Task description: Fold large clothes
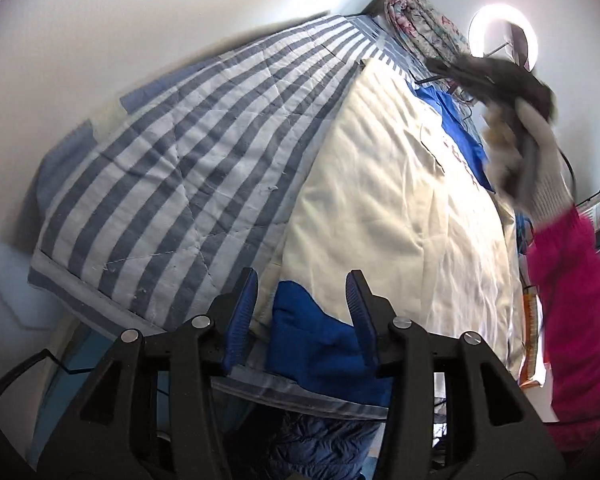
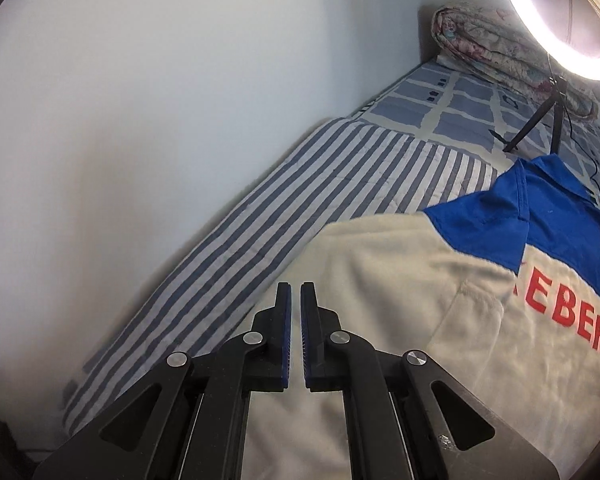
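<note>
A large cream jacket (image 1: 384, 216) with blue panels and red letters lies flat on a striped quilt (image 1: 172, 176) on the bed. My left gripper (image 1: 302, 286) is open, its fingers on either side of the jacket's blue hem part (image 1: 316, 344) at the near bed edge. The right gripper (image 1: 512, 92) shows blurred at the far right of the left wrist view. In the right wrist view the right gripper (image 2: 296, 294) is nearly shut with a thin gap, empty, above the jacket's cream body (image 2: 380, 280), left of the blue collar (image 2: 556, 208).
A rolled floral quilt (image 2: 500, 56) lies at the bed's head. A ring light (image 2: 560, 12) on a small tripod (image 2: 540, 120) stands on the bed by the collar. A white wall (image 2: 140, 120) runs along the left. My pink-sleeved arm (image 1: 572, 300) is at the right.
</note>
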